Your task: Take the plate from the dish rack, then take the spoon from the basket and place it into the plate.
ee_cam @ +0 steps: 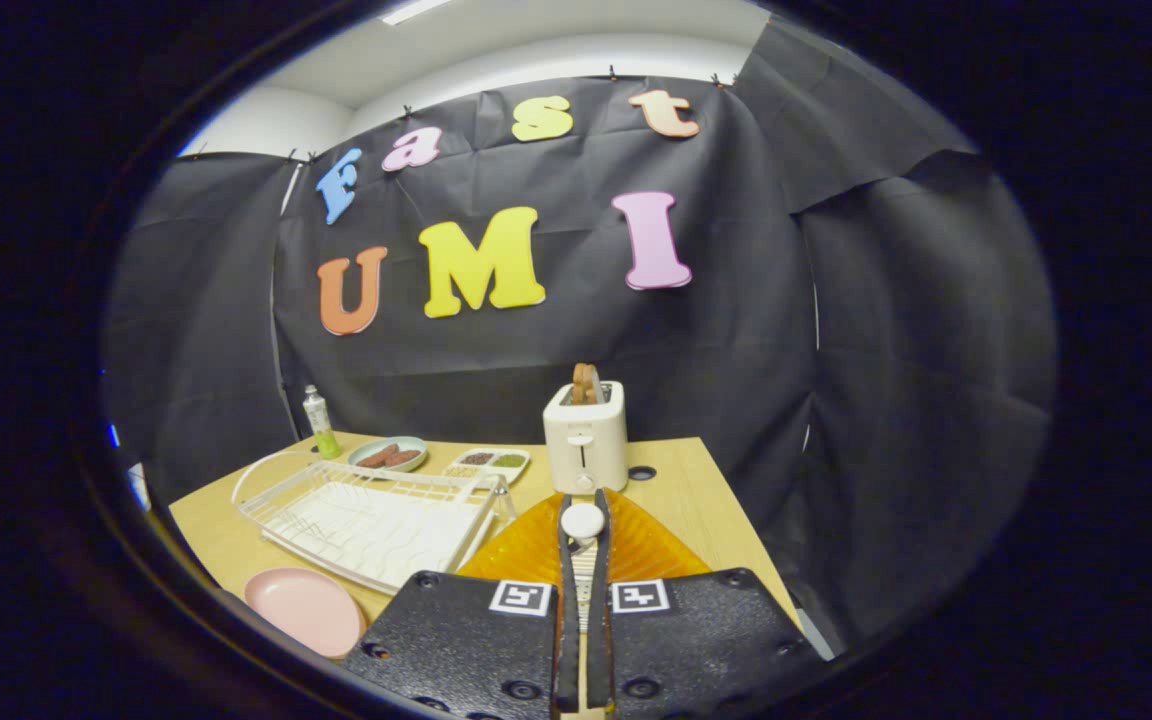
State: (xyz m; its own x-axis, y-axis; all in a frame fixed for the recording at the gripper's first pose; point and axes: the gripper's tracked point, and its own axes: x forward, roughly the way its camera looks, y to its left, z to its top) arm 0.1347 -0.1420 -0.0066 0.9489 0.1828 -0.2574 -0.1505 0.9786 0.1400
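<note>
Pink plate [304, 608]: lies flat on the wooden surface [696, 500], just in front of the dish rack and well apart from the tongs; judged from this, the plate step looks done, and it sits open-side up to receive the spoon.
Dish rack [376, 515]: white wire, standing behind the plate; its slots hold nothing I can make out.
Tongs [583, 540]: the two fingers are drawn close together and clenched on the white spoon [583, 522], whose rounded end shows between the tips. A narrow hold like this suits a thin handle, keeping it from twisting.
Orange basket [586, 545]: ribbed and translucent, directly under and around the fingers, to the side of the rack away from the plate. I judge that the spoon is at, or just above, the basket; whether it has cleared the basket I cannot tell.
Step in hand: carrying the spoon across the rack's corner to the plate seems the next need.
Risk: the rack's corner stands between basket and plate, so a low path could snag it.
Toaster [586, 437]: beyond the basket, behind the rack's far end, bread in its slot.
</note>
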